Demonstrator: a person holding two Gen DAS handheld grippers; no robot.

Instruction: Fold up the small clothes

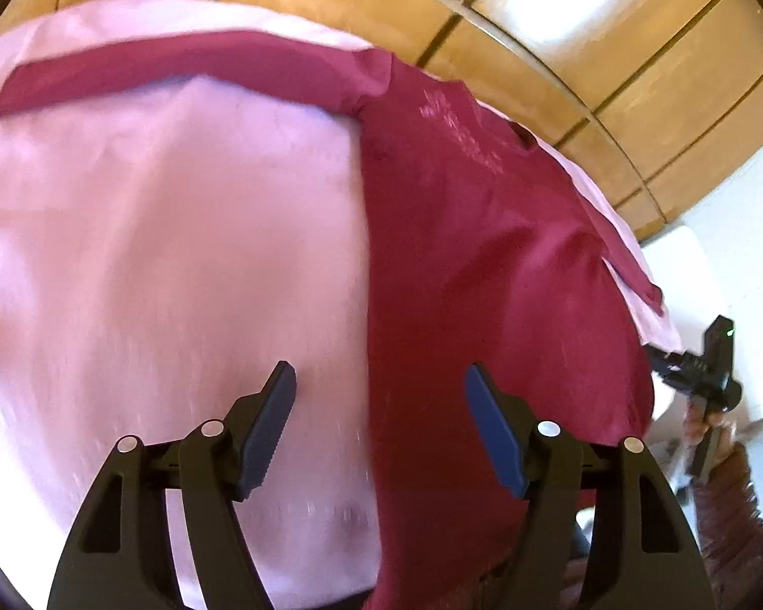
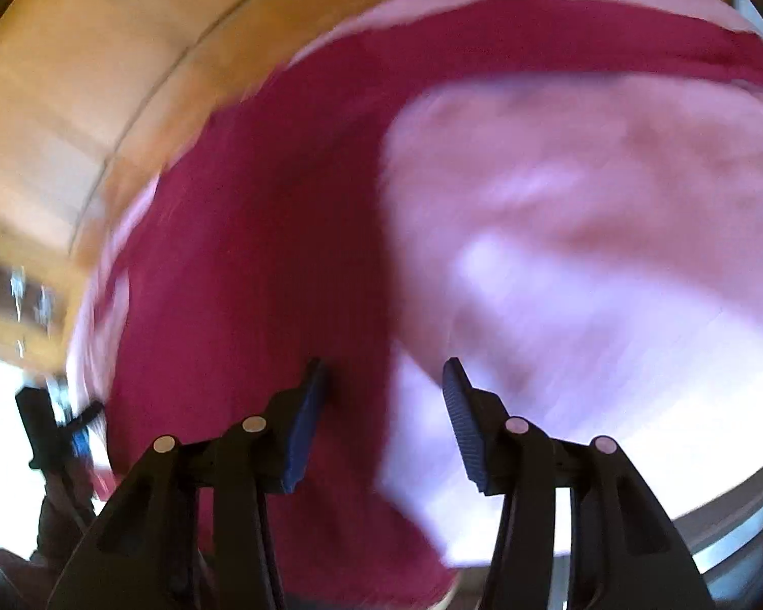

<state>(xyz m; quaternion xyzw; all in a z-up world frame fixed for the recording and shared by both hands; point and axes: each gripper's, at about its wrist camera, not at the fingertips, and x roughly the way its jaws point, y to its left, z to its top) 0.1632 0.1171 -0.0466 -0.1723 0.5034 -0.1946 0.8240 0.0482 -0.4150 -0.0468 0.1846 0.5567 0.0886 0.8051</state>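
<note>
A dark red long-sleeved garment (image 1: 483,254) lies spread on a pink cloth (image 1: 152,229). One sleeve (image 1: 152,71) stretches left along the far edge. My left gripper (image 1: 379,376) is open and empty, hovering over the garment's left edge. In the right wrist view, which is blurred, the garment (image 2: 259,254) fills the left and the pink cloth (image 2: 585,229) the right. My right gripper (image 2: 384,371) is open and empty above the garment's edge. It also shows in the left wrist view (image 1: 707,371) at the far right, past the garment.
A wooden surface with panel seams (image 1: 585,51) runs behind and right of the pink cloth. White objects (image 1: 686,264) stand at the right. The left gripper (image 2: 61,432) shows at the left of the right wrist view.
</note>
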